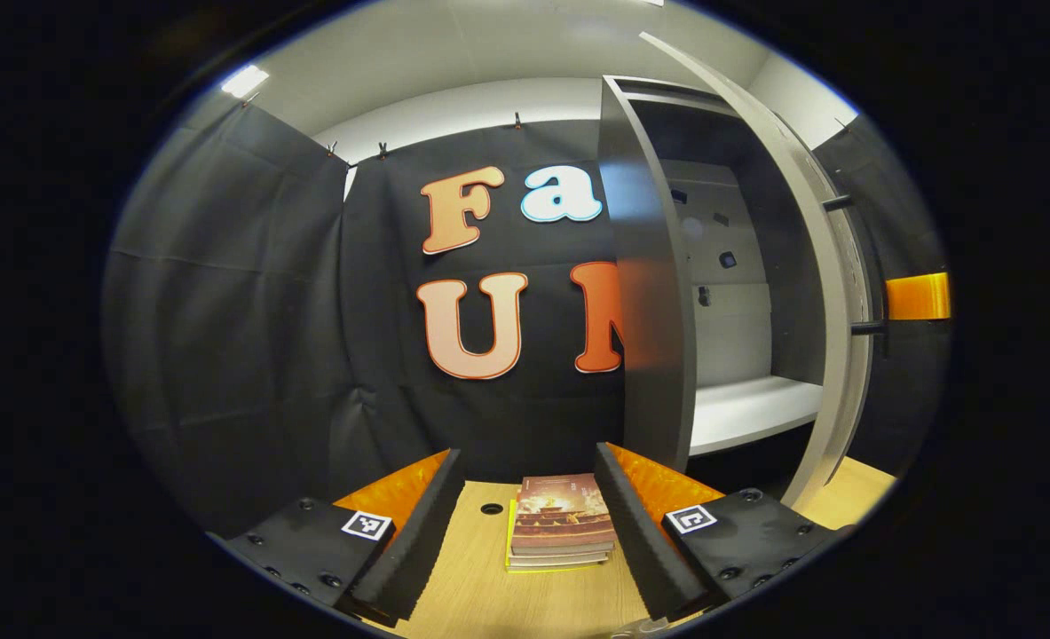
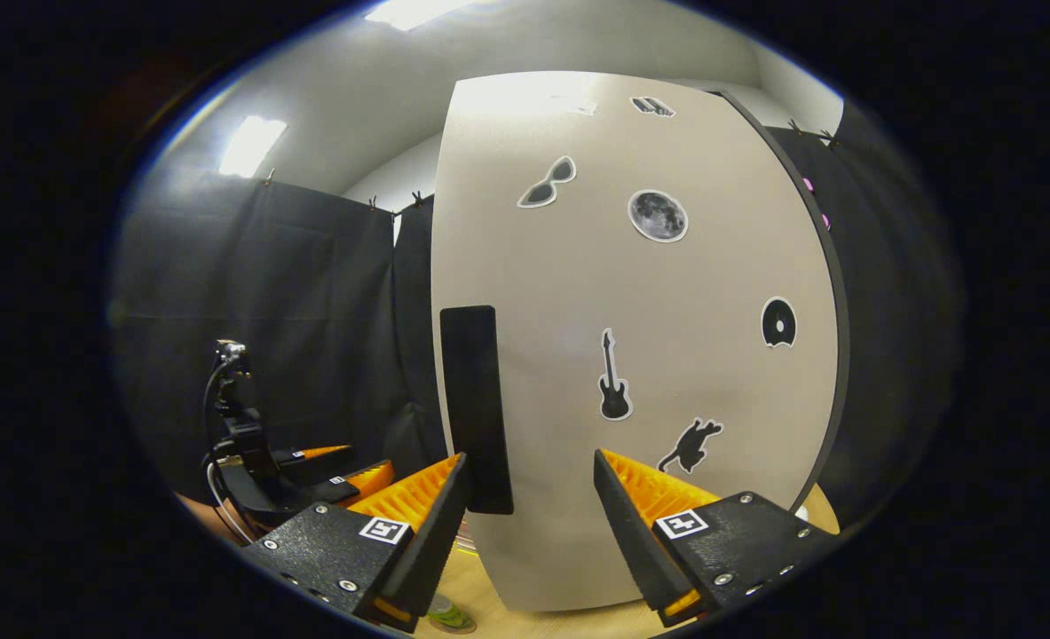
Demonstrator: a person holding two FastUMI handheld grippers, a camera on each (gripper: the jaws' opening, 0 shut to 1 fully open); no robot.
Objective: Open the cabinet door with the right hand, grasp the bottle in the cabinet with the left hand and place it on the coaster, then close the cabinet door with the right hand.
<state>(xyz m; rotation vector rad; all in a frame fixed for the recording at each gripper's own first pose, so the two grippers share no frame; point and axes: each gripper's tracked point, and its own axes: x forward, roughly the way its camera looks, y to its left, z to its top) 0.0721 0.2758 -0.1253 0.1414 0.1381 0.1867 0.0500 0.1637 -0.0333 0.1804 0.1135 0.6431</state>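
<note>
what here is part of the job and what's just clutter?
Job: cabinet door, standing ajar; its handle; cabinet shelf; left gripper and right gripper, both open.
Lying about: stack of books on the table; stickers on the door.

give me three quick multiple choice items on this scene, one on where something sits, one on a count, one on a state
1. Where does the stack of books lie?
A. on the wooden table
B. on the cabinet shelf
C. on the floor

2. How many stickers does the cabinet door show on its front?
A. two
B. four
C. six

3. How is the cabinet door standing?
A. open
B. shut
C. taken off

Key: 1 A, the books rest on the table between the left gripper fingers. 2 C, six dark stickers are on the pale front. 3 A, the white shelf inside is showing.
</note>
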